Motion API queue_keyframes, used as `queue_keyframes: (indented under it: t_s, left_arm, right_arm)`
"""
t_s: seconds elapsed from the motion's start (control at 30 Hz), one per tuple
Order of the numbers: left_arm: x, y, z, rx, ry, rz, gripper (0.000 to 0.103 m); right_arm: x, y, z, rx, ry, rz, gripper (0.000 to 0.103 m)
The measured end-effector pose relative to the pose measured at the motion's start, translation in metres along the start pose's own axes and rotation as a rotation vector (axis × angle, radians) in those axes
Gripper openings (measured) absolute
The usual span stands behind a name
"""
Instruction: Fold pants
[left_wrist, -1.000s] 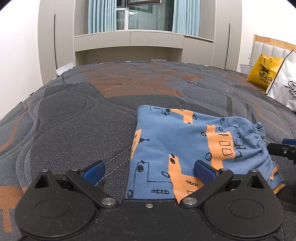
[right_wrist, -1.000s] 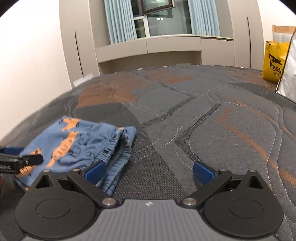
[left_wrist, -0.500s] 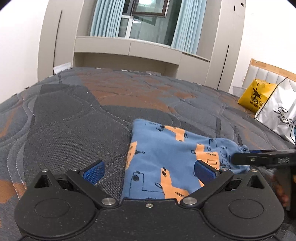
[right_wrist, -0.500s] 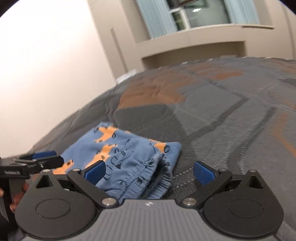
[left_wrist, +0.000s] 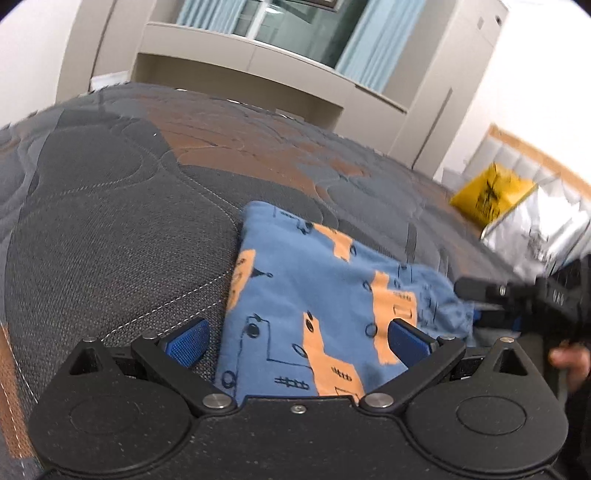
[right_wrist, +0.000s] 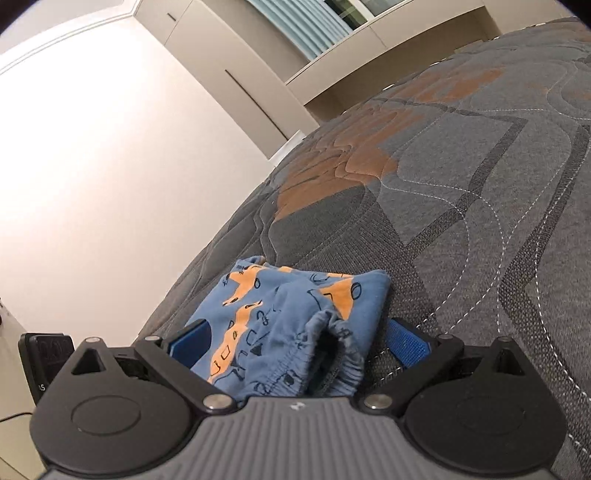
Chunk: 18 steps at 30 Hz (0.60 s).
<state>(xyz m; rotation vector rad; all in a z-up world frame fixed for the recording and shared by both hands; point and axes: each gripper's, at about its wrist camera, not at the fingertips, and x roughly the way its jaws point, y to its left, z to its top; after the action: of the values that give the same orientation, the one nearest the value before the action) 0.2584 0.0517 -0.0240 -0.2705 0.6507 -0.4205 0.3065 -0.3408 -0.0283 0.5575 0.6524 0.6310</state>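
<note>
The blue pants (left_wrist: 314, 291) with orange print lie folded into a flat packet on the grey and orange quilt (left_wrist: 110, 229). My left gripper (left_wrist: 297, 339) is open, and the packet's near edge lies between its blue pads. In the left wrist view my right gripper (left_wrist: 517, 295) comes in from the right, held by a hand (left_wrist: 569, 358), at the gathered waistband end. In the right wrist view the pants (right_wrist: 295, 314) fill the gap of my open right gripper (right_wrist: 299, 339), the elastic waistband (right_wrist: 332, 350) bunched between the pads.
A yellow bag (left_wrist: 491, 195) and a white bag (left_wrist: 543, 236) stand at the far right of the bed by the headboard. Beige wardrobes (left_wrist: 240, 77) and a window are behind. A black device (right_wrist: 44, 354) sits low at the left beside the wall.
My right gripper has moved in to the pants, so the waistband end now sits between its pads. Both cameras have tilted. The left gripper has moved slightly closer to the packet.
</note>
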Motion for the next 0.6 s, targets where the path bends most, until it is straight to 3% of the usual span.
queue_keyframes:
  t_s: [0.07, 0.2, 0.3, 0.43, 0.6]
  left_arm:
    - [-0.001, 0.000, 0.000, -0.012, -0.013, 0.000, 0.101]
    - [-0.005, -0.003, 0.000, 0.000, -0.022, -0.023, 0.088]
    - [-0.004, -0.003, 0.000, -0.003, -0.015, -0.007, 0.079]
    - [-0.001, 0.005, 0.001, -0.043, 0.008, 0.017, 0.068]
    - [0.001, 0.002, 0.000, -0.024, 0.012, 0.053, 0.058]
  right_arm:
    - [-0.002, 0.000, -0.001, 0.004, -0.012, -0.008, 0.097]
    - [-0.010, -0.004, -0.001, 0.028, -0.036, -0.045, 0.064]
    - [-0.012, -0.010, 0.000, 0.058, -0.039, -0.053, 0.049]
    - [-0.009, -0.013, 0.000, 0.075, -0.033, -0.067, 0.042]
    - [-0.007, -0.009, -0.002, 0.049, -0.032, -0.093, 0.038]
